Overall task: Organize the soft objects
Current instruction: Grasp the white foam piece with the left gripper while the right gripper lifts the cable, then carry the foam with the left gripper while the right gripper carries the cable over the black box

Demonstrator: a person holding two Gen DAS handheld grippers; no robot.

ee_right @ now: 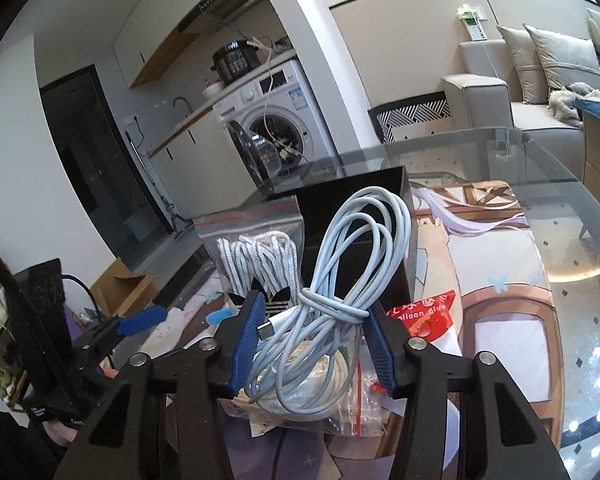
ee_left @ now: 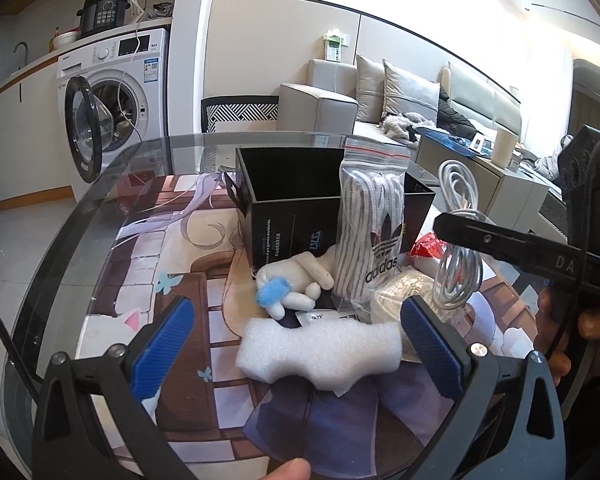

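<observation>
Right now the right claw (ee_right: 312,332) clamps the coiled white cable (ee_right: 340,260), raised in front of the black box (ee_left: 288,200). That box looks empty, so sorting has barely begun. Left claw (ee_left: 296,340) gapes wide, empty, above the white foam piece (ee_left: 320,352). Plush toy (ee_left: 296,284) and the bagged laces (ee_left: 368,232) wait on the counter (ee_left: 100,220).

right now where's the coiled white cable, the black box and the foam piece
coiled white cable (ee_right: 352,248), right wrist view, on the upper loops
black box (ee_left: 288,216), left wrist view, on its front wall
foam piece (ee_left: 320,348), left wrist view, on its middle
</observation>
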